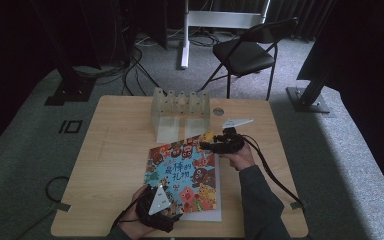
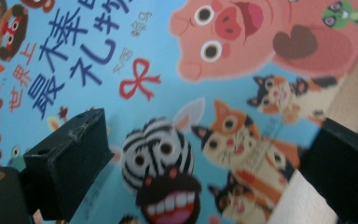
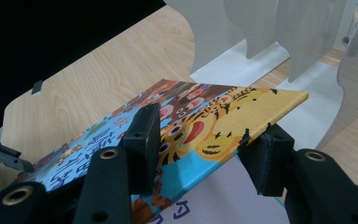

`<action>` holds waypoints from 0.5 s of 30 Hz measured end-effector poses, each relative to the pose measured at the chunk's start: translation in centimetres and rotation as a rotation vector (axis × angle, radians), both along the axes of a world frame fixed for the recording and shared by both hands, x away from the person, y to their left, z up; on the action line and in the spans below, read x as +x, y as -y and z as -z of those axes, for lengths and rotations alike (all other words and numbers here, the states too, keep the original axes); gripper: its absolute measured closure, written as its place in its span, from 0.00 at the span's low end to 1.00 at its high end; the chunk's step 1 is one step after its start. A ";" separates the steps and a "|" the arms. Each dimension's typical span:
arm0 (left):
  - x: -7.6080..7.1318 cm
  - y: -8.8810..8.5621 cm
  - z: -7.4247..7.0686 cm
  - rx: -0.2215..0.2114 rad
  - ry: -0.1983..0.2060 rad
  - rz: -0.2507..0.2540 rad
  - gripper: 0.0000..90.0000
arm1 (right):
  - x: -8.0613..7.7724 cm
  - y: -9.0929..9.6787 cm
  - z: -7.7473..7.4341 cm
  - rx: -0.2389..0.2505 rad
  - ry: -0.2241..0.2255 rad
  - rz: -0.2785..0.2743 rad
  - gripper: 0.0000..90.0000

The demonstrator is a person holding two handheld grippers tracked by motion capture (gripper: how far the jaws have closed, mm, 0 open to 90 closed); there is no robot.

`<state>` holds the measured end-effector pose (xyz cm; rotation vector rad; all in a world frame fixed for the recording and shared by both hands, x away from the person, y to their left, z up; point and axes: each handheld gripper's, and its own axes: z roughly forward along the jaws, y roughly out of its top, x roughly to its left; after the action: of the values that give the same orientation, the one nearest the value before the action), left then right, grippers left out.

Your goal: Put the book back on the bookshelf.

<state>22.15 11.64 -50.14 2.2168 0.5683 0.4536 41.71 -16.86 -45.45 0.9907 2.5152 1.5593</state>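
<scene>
Right gripper [image 3: 200, 154] pinches the glossy picture book's [image 1: 185, 175] stiff corner, apparently lifted; left gripper [image 2: 200, 163] gapes wide.

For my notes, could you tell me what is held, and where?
The right tool grips the picture book's cover at its far corner, lifting it; the left tool holds nothing.

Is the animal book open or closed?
Starting to open. In the right gripper view the book's cover is lifted at its corner, between the right gripper's jaws, with a white page showing underneath.
</scene>
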 end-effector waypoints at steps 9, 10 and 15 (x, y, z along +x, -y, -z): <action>-0.2 -2.7 0.0 -0.064 -0.056 0.011 0.06 | 0.0 -0.2 -0.3 -0.006 0.002 -0.002 0.57; -0.2 -3.1 -0.1 -0.076 -0.055 0.003 0.06 | 0.1 -0.2 -0.4 -0.008 0.001 -0.003 0.57; 0.5 -5.0 -0.5 -0.115 -0.048 -0.066 0.06 | 0.1 -0.2 -0.4 -0.005 0.001 -0.003 0.57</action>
<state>22.63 16.64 -49.68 2.1082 0.6782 0.3931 41.79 -16.67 -45.10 0.9853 2.5200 1.5531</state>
